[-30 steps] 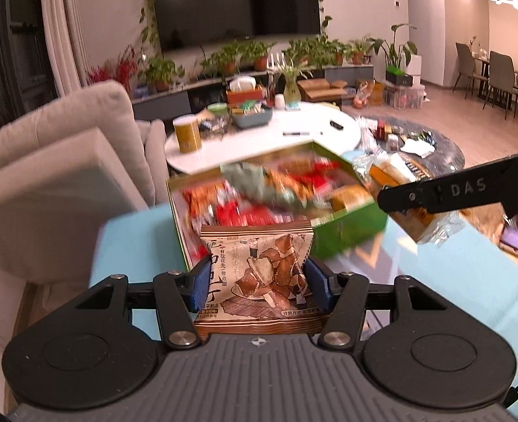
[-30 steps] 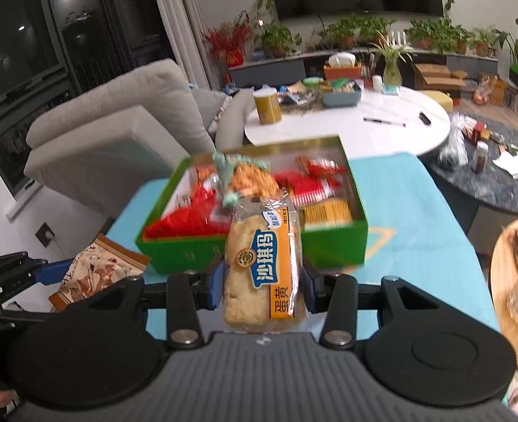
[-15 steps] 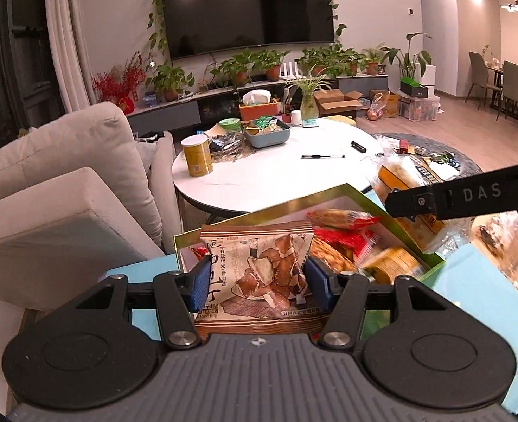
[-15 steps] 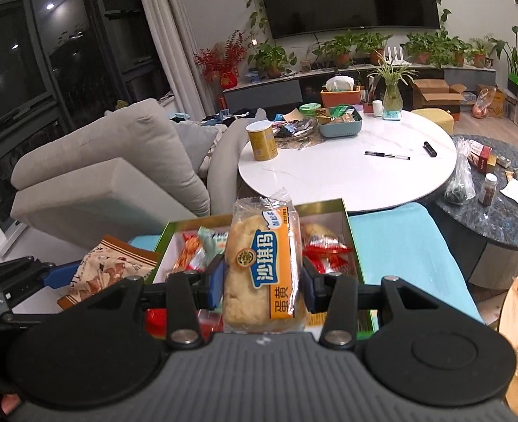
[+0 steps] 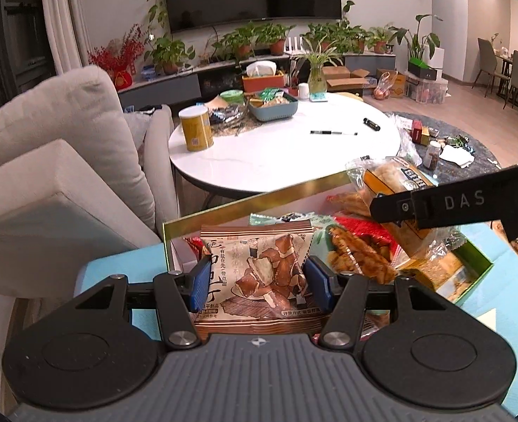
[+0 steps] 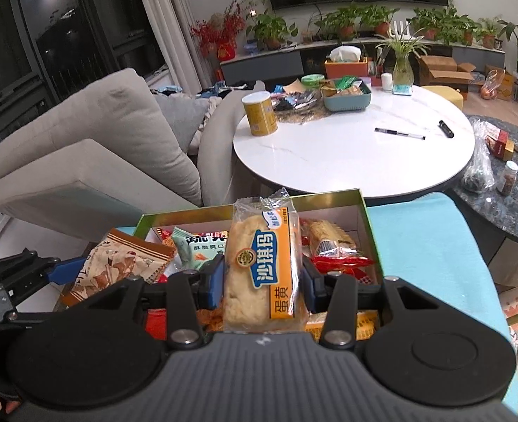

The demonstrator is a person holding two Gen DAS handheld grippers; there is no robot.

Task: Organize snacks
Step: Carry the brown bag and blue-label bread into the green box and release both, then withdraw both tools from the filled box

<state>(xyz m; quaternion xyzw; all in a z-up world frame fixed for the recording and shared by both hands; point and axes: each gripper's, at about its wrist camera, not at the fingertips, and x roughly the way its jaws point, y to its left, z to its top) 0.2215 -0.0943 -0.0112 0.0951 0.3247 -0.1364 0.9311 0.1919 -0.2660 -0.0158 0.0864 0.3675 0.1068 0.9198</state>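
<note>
A grey sofa (image 5: 58, 161) occupies the left, its arm just beside the blue-covered bench (image 6: 431, 246). Beyond the bench's far edge stands a round white table (image 6: 353, 154) carrying a yellow canister (image 6: 260, 113), a teal tray (image 6: 346, 100) and a pen (image 6: 399, 134).

The green box (image 6: 366, 218) sits on the bench, packed with mixed snack packets.

The left gripper (image 5: 257, 279) pinches a brown mushroom-print packet (image 5: 259, 274) over the box's near left corner.

The right gripper (image 6: 263, 283) clamps a clear-wrapped yellow cake (image 6: 262, 263) with an orange label, upright, above the box's middle. The packed wrappers beneath crowd both held items.
</note>
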